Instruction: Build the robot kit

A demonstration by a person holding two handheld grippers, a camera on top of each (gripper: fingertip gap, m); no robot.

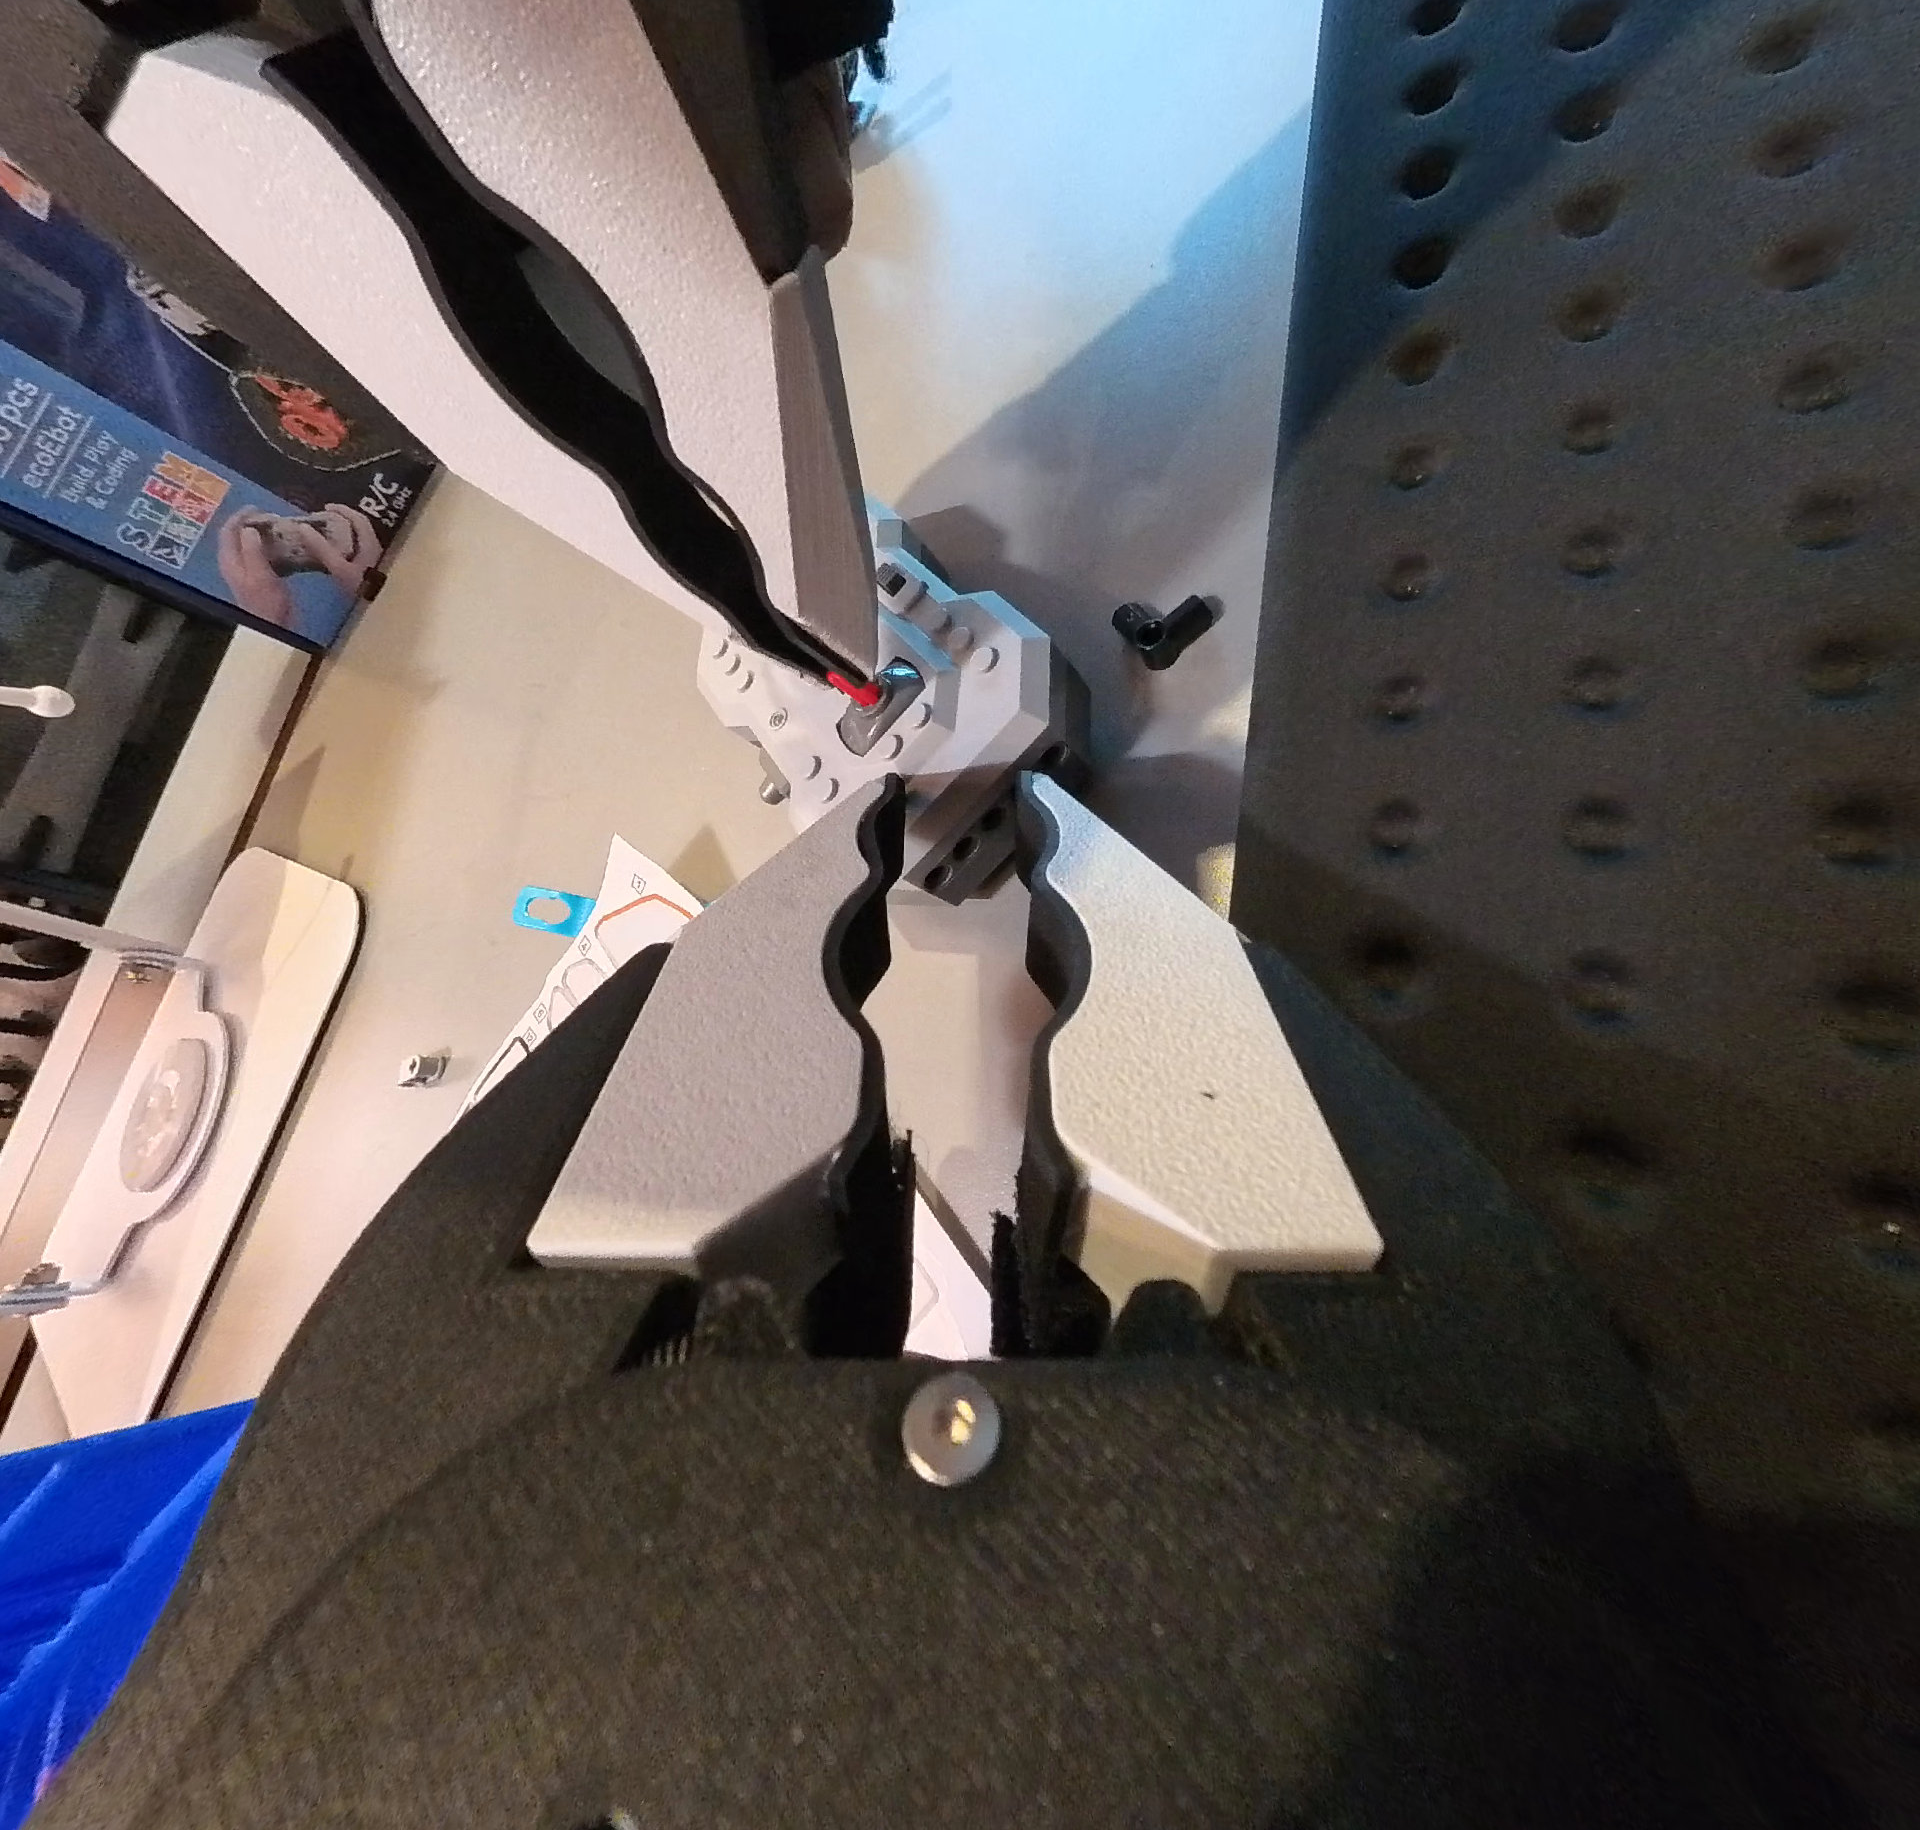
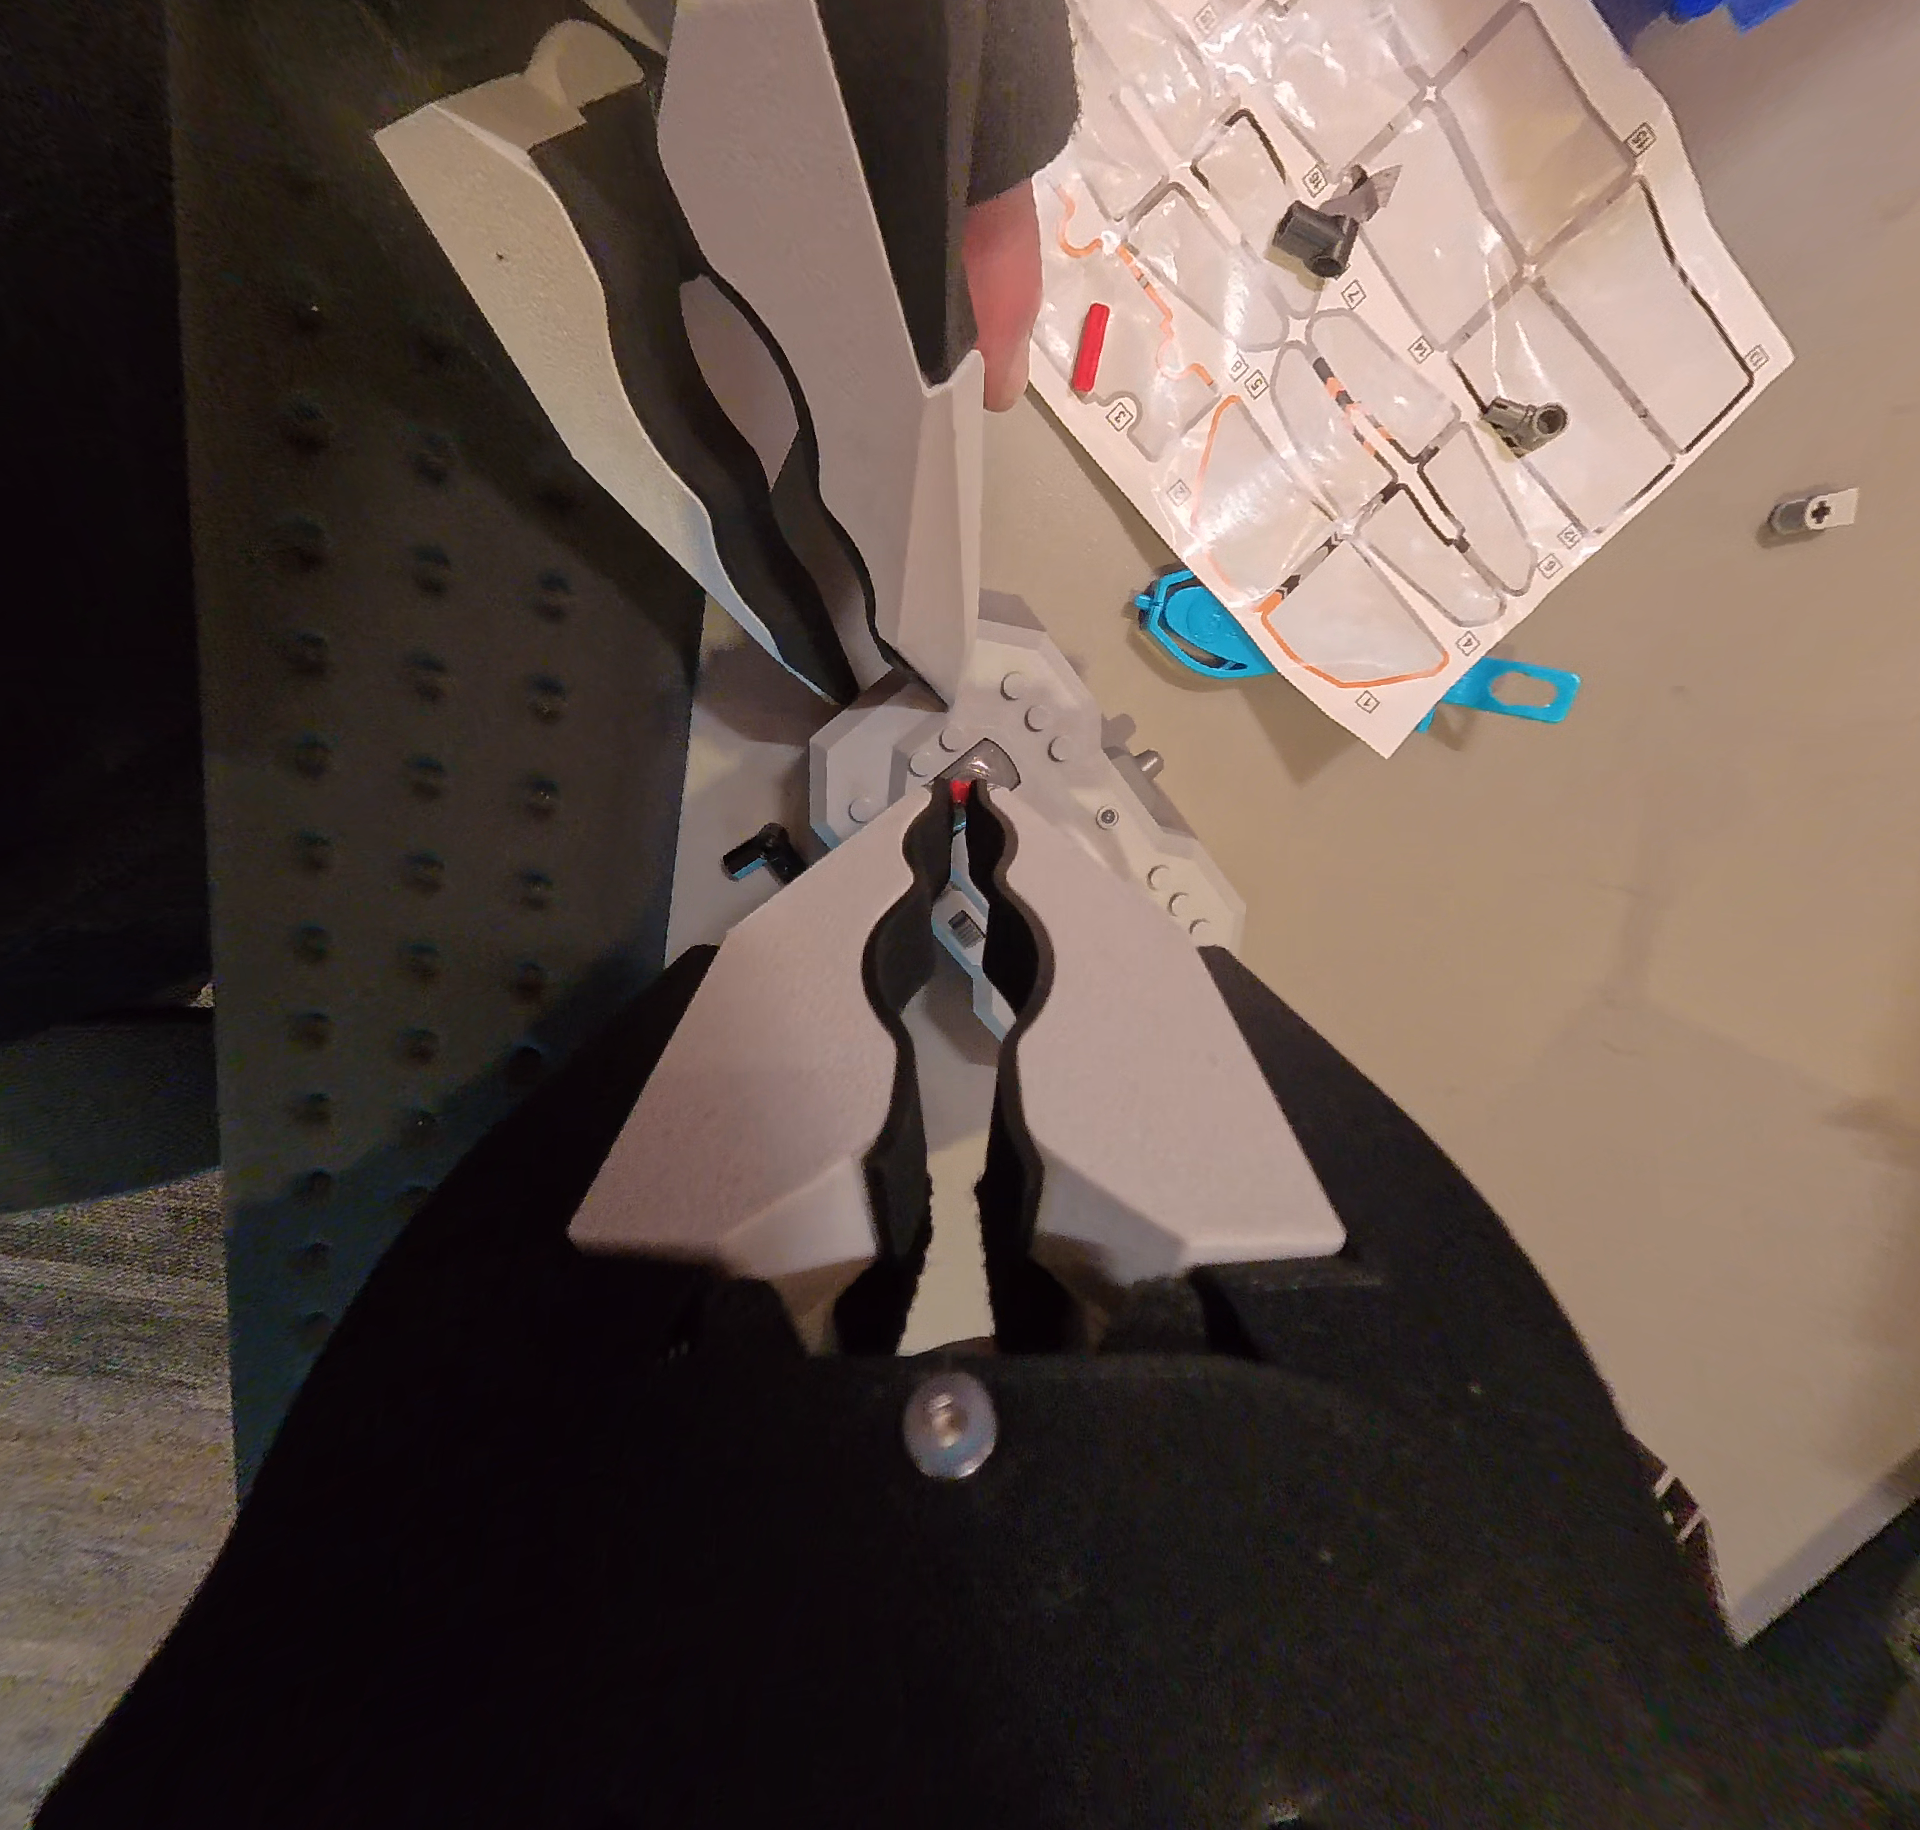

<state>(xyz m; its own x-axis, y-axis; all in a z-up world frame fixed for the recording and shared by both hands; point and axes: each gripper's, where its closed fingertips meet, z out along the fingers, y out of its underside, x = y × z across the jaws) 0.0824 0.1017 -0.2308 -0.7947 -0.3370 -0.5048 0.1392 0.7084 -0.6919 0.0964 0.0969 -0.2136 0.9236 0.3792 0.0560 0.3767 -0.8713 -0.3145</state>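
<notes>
A grey brick model (image 1: 997, 679) lies on the beige table. My left gripper (image 1: 961, 793) is shut on the model's dark grey block, one finger on each side. My right gripper (image 2: 961, 798) is shut on a small red pin (image 2: 958, 793) and holds its tip against a dark fitting on top of the model (image 2: 1039, 700). In the left wrist view the right gripper (image 1: 847, 674) comes in from above with the red pin (image 1: 850, 681) at its tips. In the right wrist view the left gripper (image 2: 914, 684) reaches in from above.
A dark perforated panel (image 1: 1558, 637) stands close beside the model, with a black pin (image 1: 1164, 622) at its foot. A sticker sheet (image 2: 1403, 326) carries a red bar (image 2: 1091, 346) and two dark connectors. Teal pieces (image 2: 1195, 627), a small grey piece (image 2: 1813, 513), a printed box (image 1: 156, 471) and a blue bin (image 1: 83, 1572) are nearby. The grippers are tip to tip, or close to it.
</notes>
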